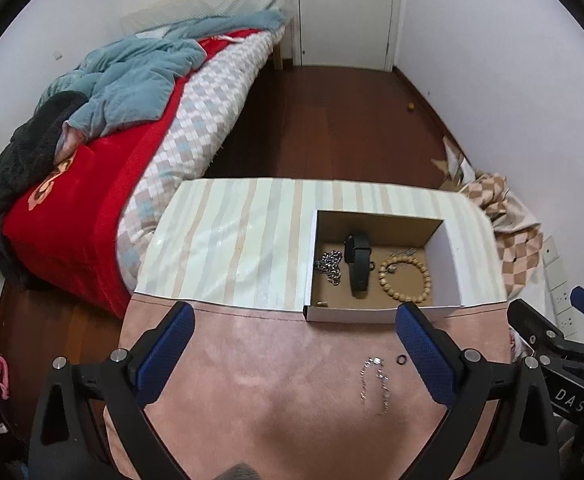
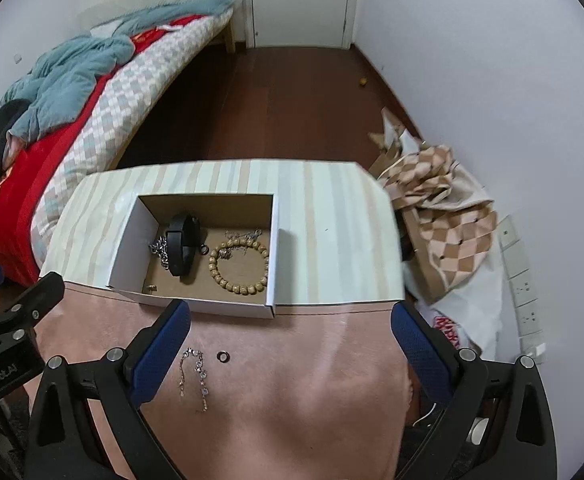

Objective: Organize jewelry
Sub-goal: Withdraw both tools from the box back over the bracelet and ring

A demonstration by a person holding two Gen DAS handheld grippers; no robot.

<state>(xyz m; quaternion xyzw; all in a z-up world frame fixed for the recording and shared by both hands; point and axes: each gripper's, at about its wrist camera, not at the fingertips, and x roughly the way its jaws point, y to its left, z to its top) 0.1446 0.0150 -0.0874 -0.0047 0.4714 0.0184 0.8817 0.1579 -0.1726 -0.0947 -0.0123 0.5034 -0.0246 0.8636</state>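
A white cardboard box (image 1: 449, 258) (image 2: 126, 248) stands open on the table. Inside lie a black watch band (image 1: 357, 260) (image 2: 182, 246), a wooden bead bracelet (image 1: 405, 278) (image 2: 239, 266), a silver chain (image 1: 329, 264) (image 2: 160, 250), a thin chain (image 2: 244, 236) at the back and a small gold piece (image 1: 321, 303) (image 2: 150, 289). On the pink cloth (image 1: 272, 360) (image 2: 311, 380) in front of the box rest a thin silver chain (image 1: 375, 384) (image 2: 194, 374) and a small dark ring (image 1: 401, 359) (image 2: 223, 356). My left gripper (image 1: 295, 316) and right gripper (image 2: 292, 314) hang open above the cloth, both empty.
The striped table top (image 1: 232, 236) (image 2: 331, 232) ends short of a dark wooden floor (image 1: 331, 120). A bed (image 1: 132, 152) with red and blue covers is at the left. A checkered bag (image 2: 439, 216) and a power strip (image 2: 521, 280) lie at the right.
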